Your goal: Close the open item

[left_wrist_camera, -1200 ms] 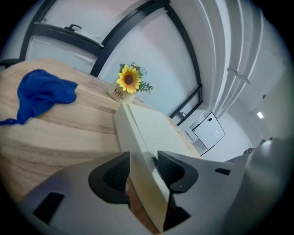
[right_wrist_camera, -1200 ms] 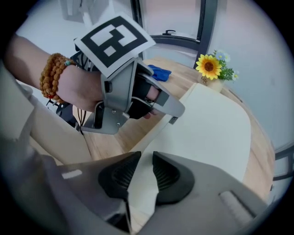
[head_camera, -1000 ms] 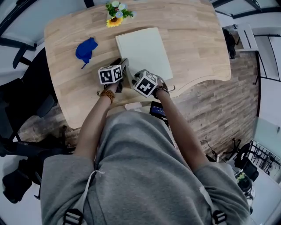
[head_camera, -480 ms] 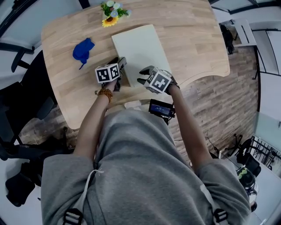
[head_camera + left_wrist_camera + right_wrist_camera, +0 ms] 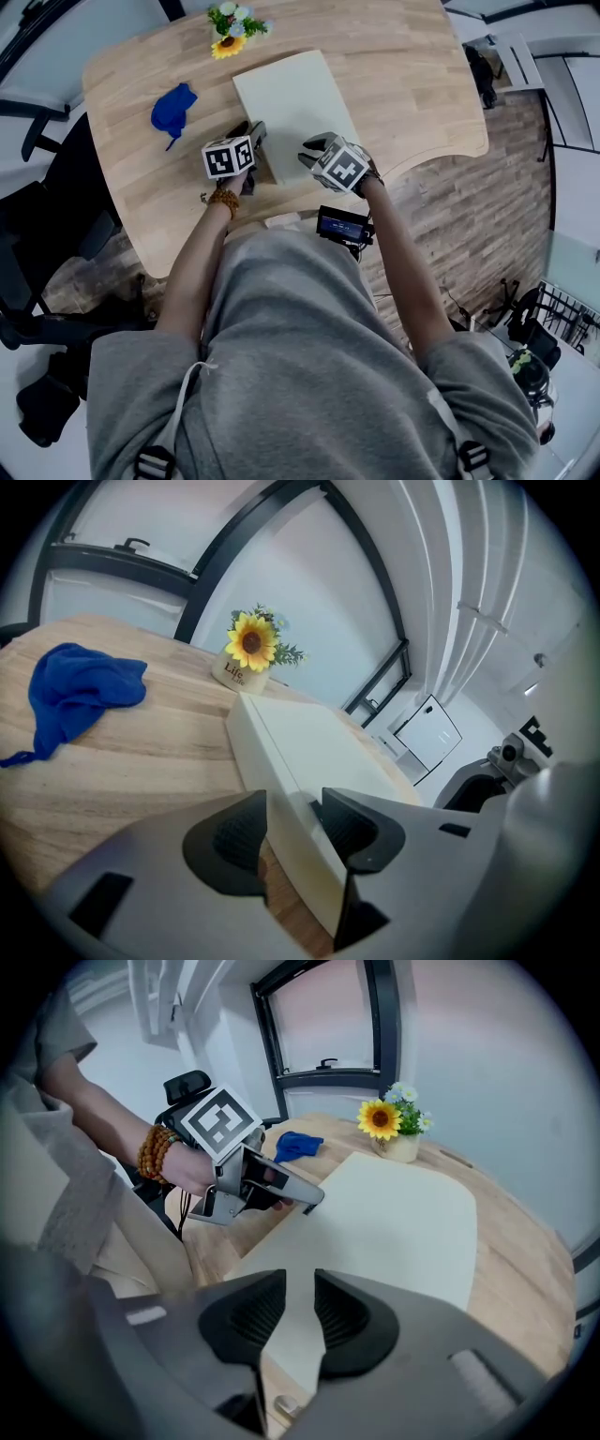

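A flat cream box (image 5: 291, 94) lies shut on the wooden table (image 5: 412, 84). My left gripper (image 5: 255, 133) is at its near left corner. In the left gripper view the box's edge (image 5: 309, 752) runs between the jaws of the left gripper (image 5: 289, 832), and both pads rest against it. My right gripper (image 5: 311, 146) hovers over the box's near edge. In the right gripper view the jaws of the right gripper (image 5: 300, 1312) are closing with nothing between them, and the box's lid (image 5: 403, 1222) lies below.
A crumpled blue cloth (image 5: 172, 108) lies left of the box. A small pot of flowers (image 5: 230, 26) stands at the table's far edge. A dark device (image 5: 342, 225) hangs at the person's chest. A dark chair (image 5: 47, 216) stands left of the table.
The right gripper has moved right, away from its place beside the left gripper at the box's near edge. The left gripper has stayed at the corner.
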Motion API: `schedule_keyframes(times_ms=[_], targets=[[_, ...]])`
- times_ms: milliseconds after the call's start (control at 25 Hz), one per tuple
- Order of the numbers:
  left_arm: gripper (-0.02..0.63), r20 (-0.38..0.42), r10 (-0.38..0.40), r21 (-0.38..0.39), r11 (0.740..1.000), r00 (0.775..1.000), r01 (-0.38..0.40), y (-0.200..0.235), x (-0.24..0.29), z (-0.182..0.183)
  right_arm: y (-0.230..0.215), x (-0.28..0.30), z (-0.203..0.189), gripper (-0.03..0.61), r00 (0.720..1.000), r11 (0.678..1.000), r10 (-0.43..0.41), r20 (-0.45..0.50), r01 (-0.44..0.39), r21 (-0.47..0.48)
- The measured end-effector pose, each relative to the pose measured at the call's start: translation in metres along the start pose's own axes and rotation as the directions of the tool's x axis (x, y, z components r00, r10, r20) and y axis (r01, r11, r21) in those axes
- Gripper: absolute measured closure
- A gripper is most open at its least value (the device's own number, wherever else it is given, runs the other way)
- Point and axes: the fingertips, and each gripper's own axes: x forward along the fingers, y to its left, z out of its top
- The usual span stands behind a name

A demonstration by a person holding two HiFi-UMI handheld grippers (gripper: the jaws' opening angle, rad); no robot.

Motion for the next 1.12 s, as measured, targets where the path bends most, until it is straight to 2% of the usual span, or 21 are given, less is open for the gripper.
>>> schedule_keyframes(times_ms=[200,360,520,680,920,1120], targets=[[0.426,-0.002,-0.001,-0.057,0.998,1.000,0.001,-0.002,-0.003,0.002,0.002,-0.001,-0.004,0.472,1.000,1.000,0.002,0.005,-0.002,0.018],[0.426,-0.009,-0.003,-0.042,0.999,1.000,0.002,-0.002,-0.005,0.004,0.002,-0.001,-0.005,0.472,1.000,1.000,0.001,0.003,-0.001,0.016],[0.428,-0.008,-0.019,-0.078,0.997,1.000,0.018,-0.004,-0.007,0.003,0.002,-0.003,-0.004,0.472,1.000,1.000,-0.004,0.008,0.004,0.017],[0.428,0.010,-0.028,-0.076,0.997,1.000,0.029,-0.007,-0.011,0.006,0.001,-0.003,-0.008,0.472,1.000,1.000,-0.003,-0.001,0.003,0.007],[0.428,0.089,-0.051,-0.120,0.991,0.995,0.061,-0.012,-0.027,0.025,0.000,-0.008,-0.008,0.472,1.000,1.000,-0.006,-0.016,0.006,-0.015],[0.431,0.169,-0.077,-0.110,0.989,0.983,0.096,-0.024,-0.045,0.049,-0.009,-0.022,0.004,0.472,0.999,0.999,-0.043,0.013,0.043,-0.033]])
